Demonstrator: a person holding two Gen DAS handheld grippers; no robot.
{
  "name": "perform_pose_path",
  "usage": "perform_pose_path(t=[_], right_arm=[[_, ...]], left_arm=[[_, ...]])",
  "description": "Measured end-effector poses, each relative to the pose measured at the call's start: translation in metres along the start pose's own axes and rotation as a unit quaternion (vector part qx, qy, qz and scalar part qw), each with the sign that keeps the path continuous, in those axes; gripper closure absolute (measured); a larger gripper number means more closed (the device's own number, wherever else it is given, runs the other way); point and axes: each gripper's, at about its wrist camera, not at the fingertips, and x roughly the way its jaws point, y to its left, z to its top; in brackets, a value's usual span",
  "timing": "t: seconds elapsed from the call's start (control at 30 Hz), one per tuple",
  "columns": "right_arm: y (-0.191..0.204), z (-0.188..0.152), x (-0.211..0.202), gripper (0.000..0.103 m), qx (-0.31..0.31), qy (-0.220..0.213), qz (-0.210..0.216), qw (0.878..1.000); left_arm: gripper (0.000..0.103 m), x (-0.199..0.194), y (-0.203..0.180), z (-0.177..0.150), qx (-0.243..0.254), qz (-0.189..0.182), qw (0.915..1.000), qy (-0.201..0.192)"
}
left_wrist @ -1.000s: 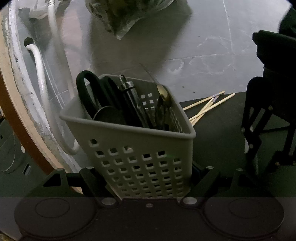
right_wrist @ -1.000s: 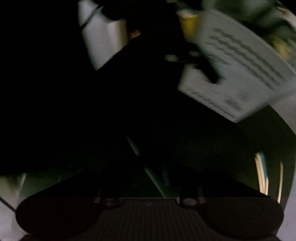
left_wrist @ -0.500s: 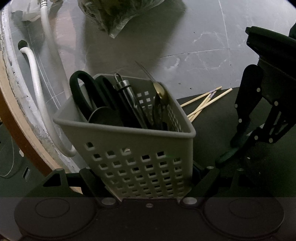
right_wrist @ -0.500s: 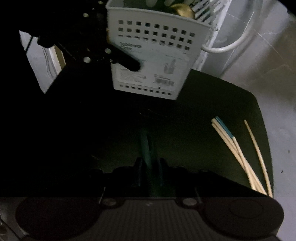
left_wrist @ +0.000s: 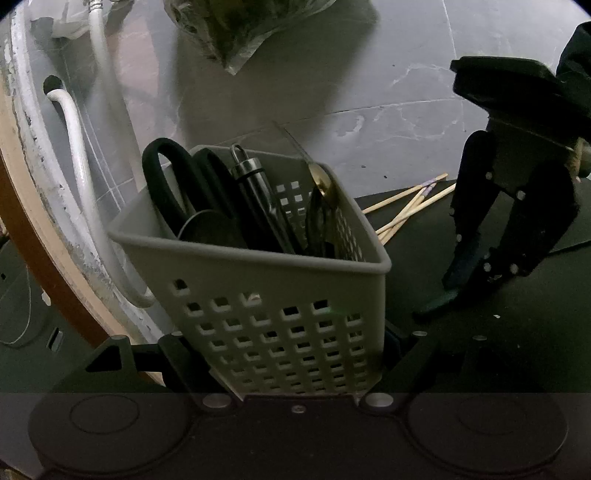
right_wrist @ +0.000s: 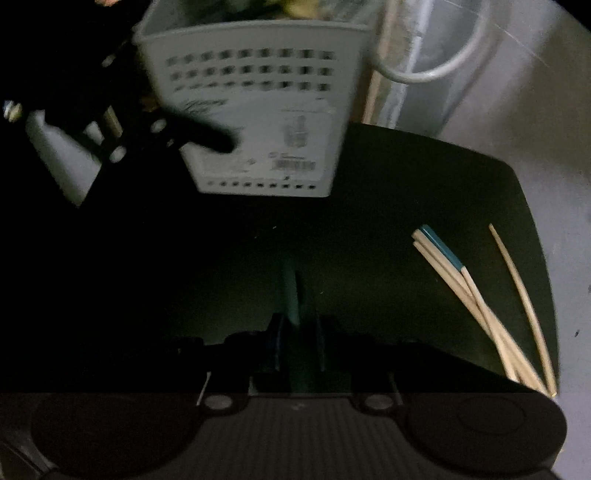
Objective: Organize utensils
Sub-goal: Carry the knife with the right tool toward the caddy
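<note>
Since the earlier frames the right hand-held gripper (left_wrist: 452, 291) has come further into the left wrist view, down onto the dark mat (left_wrist: 517, 317), and its jaws have just been closing on a thin teal utensil (right_wrist: 291, 299); that utensil lies between the narrowed fingers, low to the mat, though the dimness hides whether the pads truly press it; the left hand-held gripper (left_wrist: 295, 369) has stayed put, its jaws set wide around the bottom of the grey slotted basket (left_wrist: 280, 317) and clamped on it; the basket tilts slightly and holds black-handled scissors (left_wrist: 166, 184), a dark tool with a metal collar (left_wrist: 249, 173) and a gold spoon (left_wrist: 323, 182); several loose chopsticks (right_wrist: 480, 306) lie on the mat well apart from the basket, one with a teal end; behind the basket run white hoses (left_wrist: 79, 155) over a grey tiled floor (left_wrist: 369, 74), where a plastic bag (left_wrist: 236, 33) sits.
</note>
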Motion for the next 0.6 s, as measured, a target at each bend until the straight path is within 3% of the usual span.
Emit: perform_pose_path(t=[0.1,0.3,0.4,0.47,0.53,0.6], right_arm=[[-0.020,-0.002,0.001,0.083,0.059,-0.021,0.015,0.998],[-0.060,-0.012,-0.002,0.083,0.195,-0.071,0.018,0.978],[-0.053,-0.004,0.006,0.081,0.188,-0.073,-0.017,0.979],[-0.043,0.001,0.008,0.067,0.173,-0.072,-0.034,0.982],[-0.033,0.007,0.012,0.062,0.161,-0.072,-0.046,0.983],[-0.026,0.012,0.017,0.065,0.148,-0.070,-0.064,0.984]], left_arm=[[0.019,0.000,0.000,0.000,-0.002,0.001,1.0000,0.000],[0.020,0.000,0.001,-0.001,-0.008,0.002,1.0000,-0.001],[0.020,0.000,0.001,0.000,-0.009,0.002,1.0000,-0.001],[0.020,-0.001,0.001,0.000,-0.008,0.002,1.0000,-0.001],[0.020,-0.001,0.001,-0.001,-0.008,0.003,1.0000,-0.001],[0.020,0.000,0.001,0.000,-0.007,0.003,1.0000,-0.001]])
